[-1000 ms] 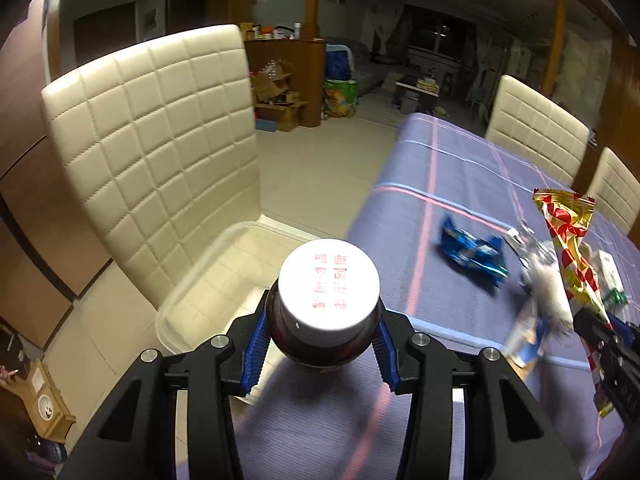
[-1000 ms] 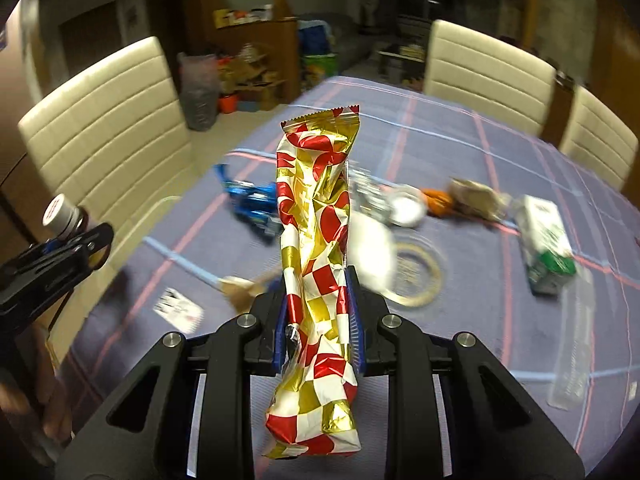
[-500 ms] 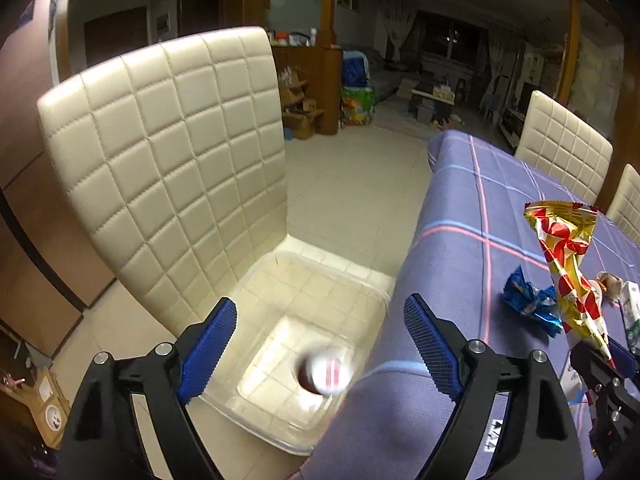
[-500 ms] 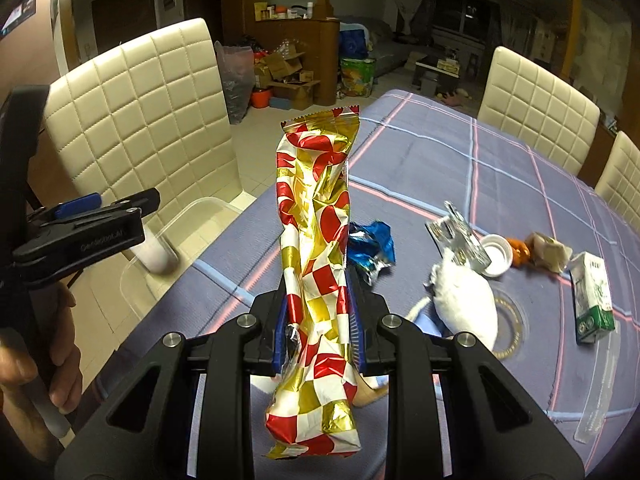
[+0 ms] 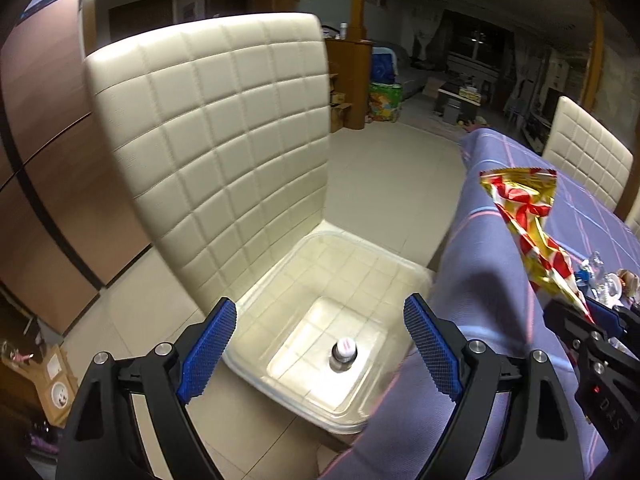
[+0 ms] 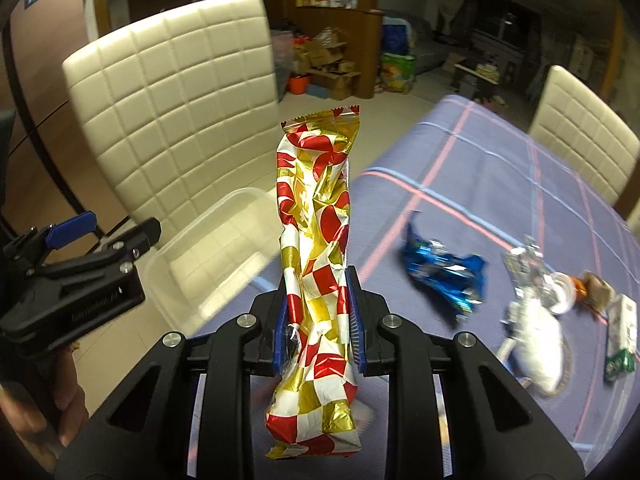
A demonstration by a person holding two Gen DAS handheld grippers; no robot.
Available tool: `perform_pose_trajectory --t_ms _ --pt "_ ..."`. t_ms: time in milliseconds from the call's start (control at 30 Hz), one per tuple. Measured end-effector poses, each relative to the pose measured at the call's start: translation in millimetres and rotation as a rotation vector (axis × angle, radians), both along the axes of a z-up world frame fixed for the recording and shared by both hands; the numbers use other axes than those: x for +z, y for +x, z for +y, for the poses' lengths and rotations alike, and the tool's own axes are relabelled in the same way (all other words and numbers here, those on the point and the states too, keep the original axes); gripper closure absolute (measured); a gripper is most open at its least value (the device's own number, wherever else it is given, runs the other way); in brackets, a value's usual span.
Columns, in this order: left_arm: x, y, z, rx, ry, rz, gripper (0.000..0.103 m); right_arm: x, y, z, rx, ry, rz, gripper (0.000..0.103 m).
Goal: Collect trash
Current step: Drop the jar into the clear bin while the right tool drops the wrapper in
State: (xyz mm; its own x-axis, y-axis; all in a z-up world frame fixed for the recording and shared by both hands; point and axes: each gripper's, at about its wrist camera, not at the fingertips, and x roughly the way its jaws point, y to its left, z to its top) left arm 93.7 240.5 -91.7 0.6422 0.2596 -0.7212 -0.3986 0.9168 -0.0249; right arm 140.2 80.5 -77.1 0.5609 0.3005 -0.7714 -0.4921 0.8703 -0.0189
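My left gripper is open and empty above a clear plastic bin that sits on a cream chair seat. A small brown bottle with a white cap stands on the bin's floor. My right gripper is shut on a red, gold and white checked wrapper, held upright over the table's left edge. The wrapper also shows in the left wrist view, to the right of the bin. The bin and my left gripper show at left in the right wrist view.
A blue tablecloth covers the table. On it lie a blue foil wrapper, a white crumpled bag, a silver wrapper, a white cap, a green and white carton. A cream chair back stands behind the bin.
My left gripper opened and the bottle fell into the bin, where it now stands. The right gripper moved left toward the bin with the wrapper.
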Motion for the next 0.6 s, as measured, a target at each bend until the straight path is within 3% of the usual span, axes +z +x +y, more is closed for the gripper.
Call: perform_pose_trajectory --t_ms 167,200,233,267,300,367,467,600 --pt "-1 -13 16 0.041 -0.005 0.005 0.019 -2 2 31 0.084 0.028 0.045 0.075" --pt "0 -17 20 0.05 -0.01 0.0 0.019 -1 2 37 0.099 0.029 0.042 0.071" --pt "0 -18 21 0.054 -0.01 -0.002 0.019 0 2 40 0.107 0.029 0.039 0.062" --pt "1 -20 22 0.058 -0.006 -0.004 0.019 2 2 42 0.115 0.034 0.04 0.029" --pt "1 -22 21 0.063 0.0 -0.006 0.019 4 2 42 0.111 0.045 0.034 0.011" --pt "2 -24 22 0.069 0.005 -0.012 0.019 12 -1 34 0.059 0.091 -0.033 0.01" --pt "2 -22 18 0.063 -0.002 -0.01 0.019 15 -4 31 0.034 0.042 -0.089 0.011" --pt "3 -18 2 0.018 -0.011 -0.012 0.019 15 -3 9 -0.02 0.037 -0.074 0.012"
